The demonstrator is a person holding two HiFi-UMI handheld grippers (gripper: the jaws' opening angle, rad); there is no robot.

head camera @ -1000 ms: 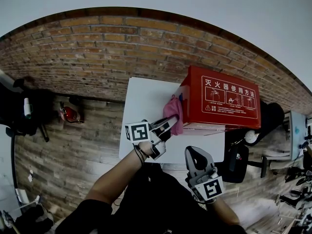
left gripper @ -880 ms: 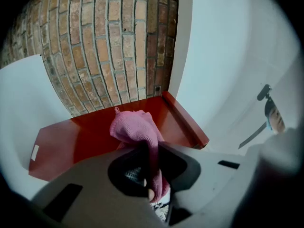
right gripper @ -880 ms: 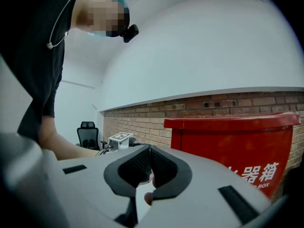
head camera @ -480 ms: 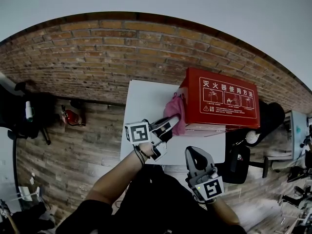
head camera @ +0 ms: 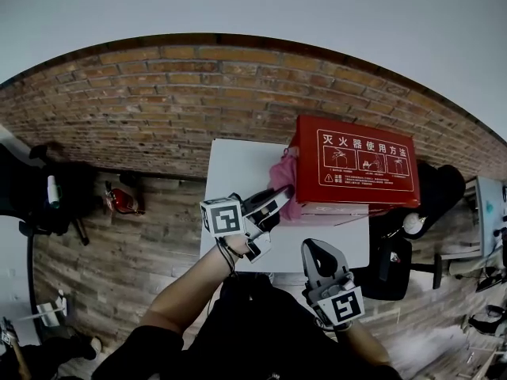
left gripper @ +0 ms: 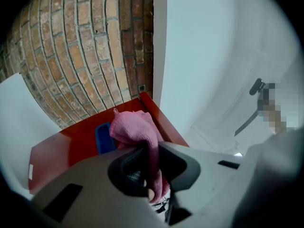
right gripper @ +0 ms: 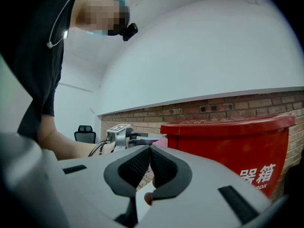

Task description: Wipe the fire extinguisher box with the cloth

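Head view: left gripper (head camera: 276, 202) clamps cloth (head camera: 283, 179) against box (head camera: 356, 169) at table's (head camera: 238, 165) far right; right gripper (head camera: 318, 251) jaws together, empty.

Red-brown brick wall (head camera: 158, 109) runs behind white rectangular tabletop (head camera: 238, 165), whose far edge sits at the brick. Plain white wall (head camera: 253, 6) above. Weathered wood-plank floor (head camera: 103, 244) beside the tabletop's left edge. Black office chair (right gripper: 85, 133) near the brickwork's end.
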